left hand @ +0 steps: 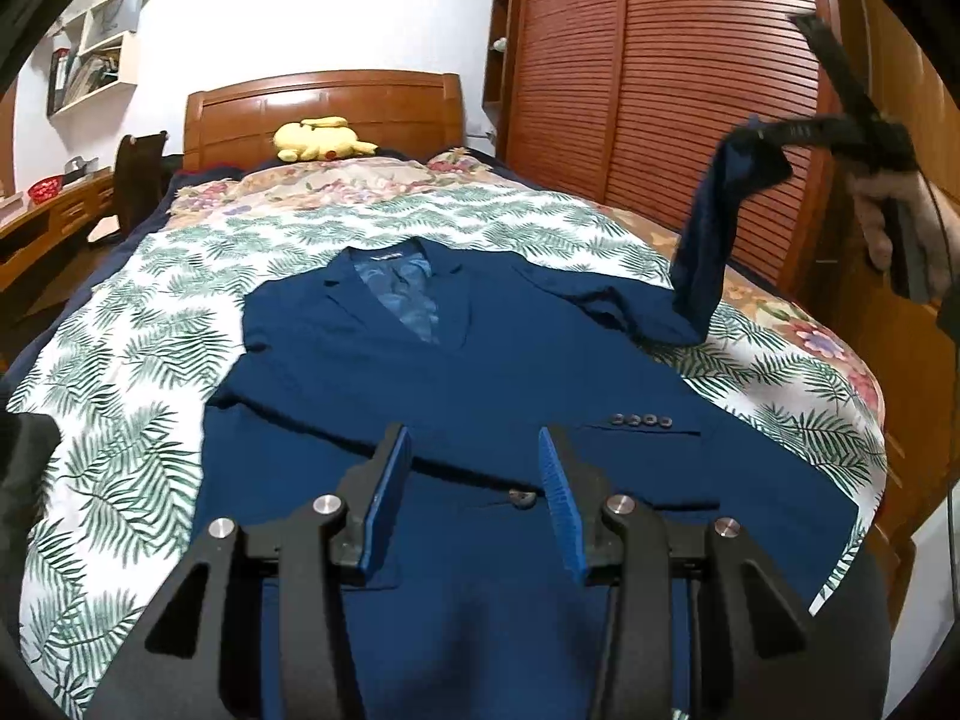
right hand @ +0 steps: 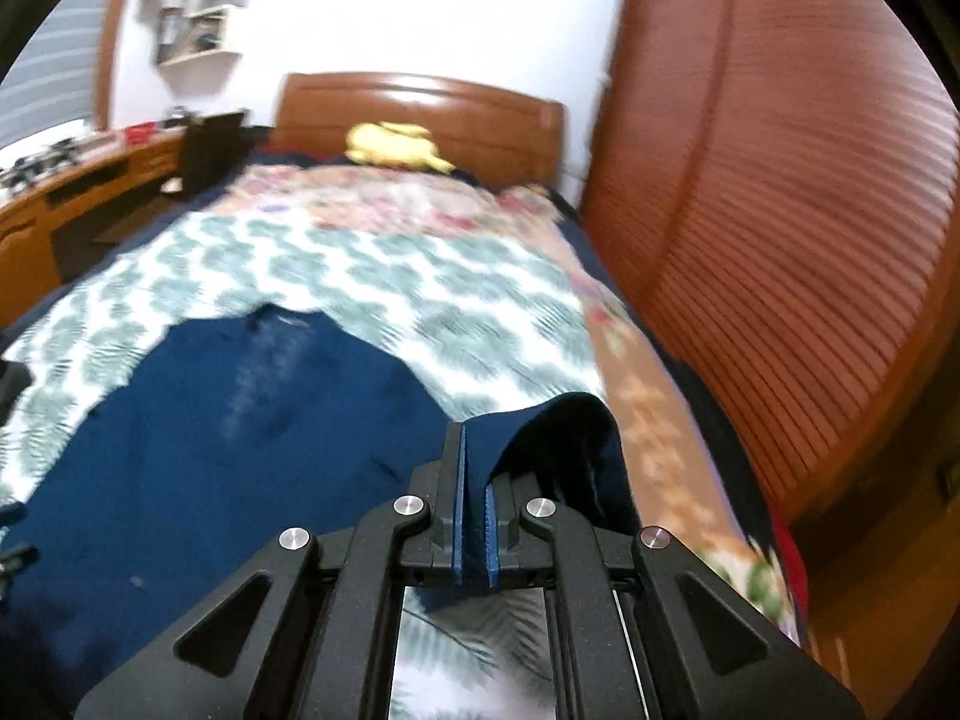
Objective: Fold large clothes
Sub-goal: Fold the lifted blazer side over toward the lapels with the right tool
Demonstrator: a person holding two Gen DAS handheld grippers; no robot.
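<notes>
A navy blue suit jacket lies face up on the bed, collar toward the headboard. One sleeve with cuff buttons lies folded across its front. My left gripper is open and empty, hovering over the jacket's lower front. My right gripper is shut on the end of the other sleeve and holds it up above the bed's right side. In the right wrist view, which is blurred, the right gripper pinches that sleeve cuff, with the jacket body below left.
The bed has a fern-print sheet and a floral quilt. A yellow plush toy lies by the wooden headboard. A slatted wooden wardrobe stands to the right, a desk and wall shelves to the left.
</notes>
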